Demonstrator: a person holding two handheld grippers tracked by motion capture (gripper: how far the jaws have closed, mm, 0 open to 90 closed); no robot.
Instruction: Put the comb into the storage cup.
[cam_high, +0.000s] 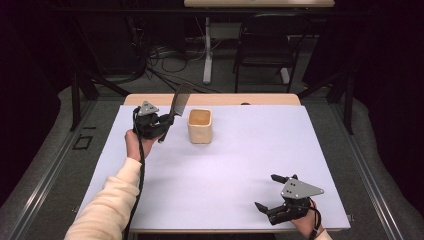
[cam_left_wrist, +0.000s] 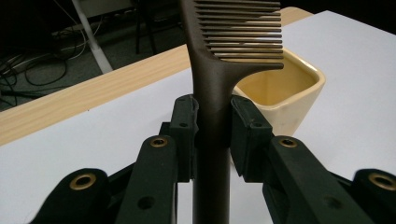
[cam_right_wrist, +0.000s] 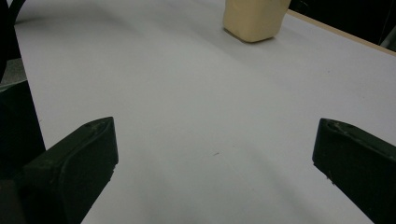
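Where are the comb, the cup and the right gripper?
comb (cam_left_wrist: 210, 84): left gripper view, on its handle just above the jaws.
cup (cam_high: 200, 132): high view, on its front wall.
right gripper (cam_high: 268, 192): high view, midway between its open fingertips.

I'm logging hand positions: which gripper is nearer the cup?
Left. The left gripper, shut on a comb, is just beside the cup. The right gripper, open, sits far off at the table's near edge.
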